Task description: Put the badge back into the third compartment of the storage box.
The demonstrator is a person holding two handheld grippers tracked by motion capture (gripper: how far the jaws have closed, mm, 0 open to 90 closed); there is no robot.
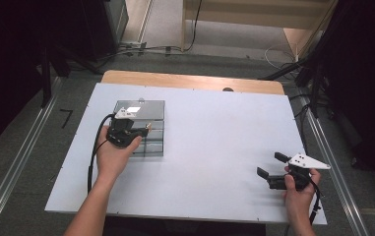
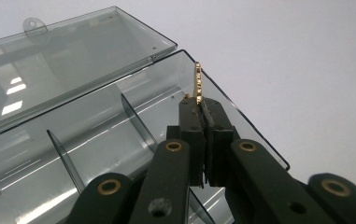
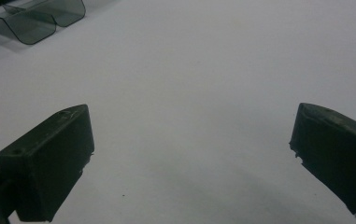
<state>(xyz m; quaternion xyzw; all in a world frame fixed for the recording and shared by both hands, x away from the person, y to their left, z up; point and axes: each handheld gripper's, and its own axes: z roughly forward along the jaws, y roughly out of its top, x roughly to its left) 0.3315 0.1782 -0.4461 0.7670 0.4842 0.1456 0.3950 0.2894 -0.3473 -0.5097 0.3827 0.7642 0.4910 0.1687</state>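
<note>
Almost placed: the left hand-held gripper (image 2: 202, 140) pinches a small gold piece (image 2: 197, 83) above the open clear box (image 2: 91, 126).
Releasing it into a compartment is left; the right hand-held gripper (image 3: 189, 154) waits wide open over the bare counter (image 1: 214, 147).

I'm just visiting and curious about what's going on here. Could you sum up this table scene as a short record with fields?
Surface: white table
Container: clear smoky plastic compartment box, lid open
Left tool: shut on a small gold-coloured chain-like piece, held over the box
Right tool: open, holding nothing, over bare table
Dividers: thin clear partitions split the box
Box contents: cannot tell
</note>
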